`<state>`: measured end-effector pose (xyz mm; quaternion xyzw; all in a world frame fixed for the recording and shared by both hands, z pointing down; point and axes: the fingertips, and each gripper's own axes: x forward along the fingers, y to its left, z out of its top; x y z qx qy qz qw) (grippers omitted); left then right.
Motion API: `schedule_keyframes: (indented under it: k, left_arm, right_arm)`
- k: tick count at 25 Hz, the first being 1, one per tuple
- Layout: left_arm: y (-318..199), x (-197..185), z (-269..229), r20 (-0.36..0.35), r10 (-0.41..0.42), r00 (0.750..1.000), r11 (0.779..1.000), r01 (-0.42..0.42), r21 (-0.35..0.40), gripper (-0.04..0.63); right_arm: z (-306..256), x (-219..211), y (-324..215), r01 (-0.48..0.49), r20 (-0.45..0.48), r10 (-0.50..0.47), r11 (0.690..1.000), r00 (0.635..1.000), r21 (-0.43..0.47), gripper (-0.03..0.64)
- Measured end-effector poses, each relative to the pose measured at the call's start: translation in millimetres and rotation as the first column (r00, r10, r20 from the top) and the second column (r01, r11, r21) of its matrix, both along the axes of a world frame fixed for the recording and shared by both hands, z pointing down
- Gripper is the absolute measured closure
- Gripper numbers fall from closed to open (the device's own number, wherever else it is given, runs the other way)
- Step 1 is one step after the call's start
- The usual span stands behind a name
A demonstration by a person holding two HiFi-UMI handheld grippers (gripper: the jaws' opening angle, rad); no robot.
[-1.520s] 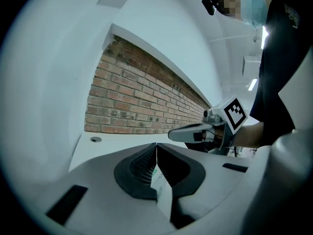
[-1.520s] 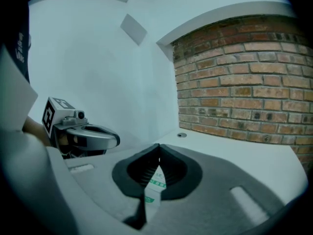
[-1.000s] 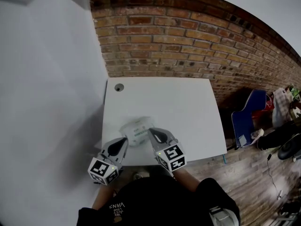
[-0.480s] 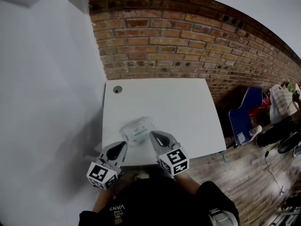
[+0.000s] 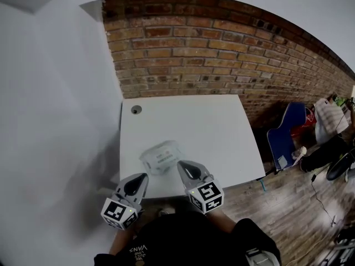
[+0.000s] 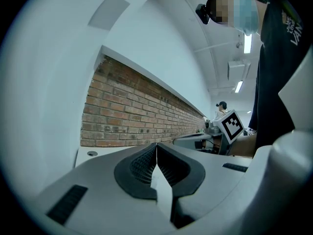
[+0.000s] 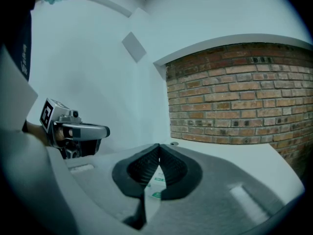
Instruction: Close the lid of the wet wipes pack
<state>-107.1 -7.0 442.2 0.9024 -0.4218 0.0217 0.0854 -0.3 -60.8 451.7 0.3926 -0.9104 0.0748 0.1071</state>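
Both my grippers pulled back toward the bottom of the frame. Left gripper [image 5: 145,175] slid down and slightly left: its tip overlapped the lower-left of the wipes pack [image 5: 161,155], now it sits at the pack's lower edge, contact unclear. Right gripper [image 5: 179,163] dropped too: its tip was up alongside the pack's right edge, now just off the lower-right corner. Both marker cubes are lower in frame. My head view tilted a little, so the table hole [image 5: 136,109] and the brick wall [image 5: 222,54] sit lower.
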Motion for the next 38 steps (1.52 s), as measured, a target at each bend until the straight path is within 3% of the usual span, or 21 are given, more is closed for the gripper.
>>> schedule_keyframes:
  k: [3, 18, 23, 31, 38]
  left_arm:
    - [3.6, 5.2, -4.9, -0.027, -0.005, 1.0, 0.999, 0.004, -0.033, 0.595]
    - [5.0, 5.9, 1.1, -0.066, 0.015, 0.998, 1.0, -0.014, 0.008, 0.595]
    - [4.7, 7.6, 9.6, -0.034, 0.013, 0.999, 1.0, -0.014, -0.016, 0.595]
    - [4.5, 12.1, 8.1, -0.06, 0.024, 0.998, 1.0, -0.025, -0.011, 0.595]
    - [4.7, 12.7, 14.8, -0.026, 0.025, 0.999, 1.0, -0.026, -0.018, 0.595]
  right_arm:
    - [5.2, -0.1, 3.1, 0.0, -0.009, 0.0, 1.0, 1.0, -0.007, 0.618]
    - [9.1, -2.0, 4.9, 0.016, -0.022, -0.017, 1.0, 1.0, -0.016, 0.62]
    - [8.6, -5.6, 7.5, 0.039, -0.031, -0.039, 0.999, 0.999, -0.024, 0.62]
    - [12.6, -3.4, 7.6, 0.039, -0.037, -0.04, 0.999, 0.999, -0.028, 0.62]
    - [15.4, -3.5, 7.8, 0.046, -0.037, -0.047, 0.998, 0.998, -0.037, 0.62]
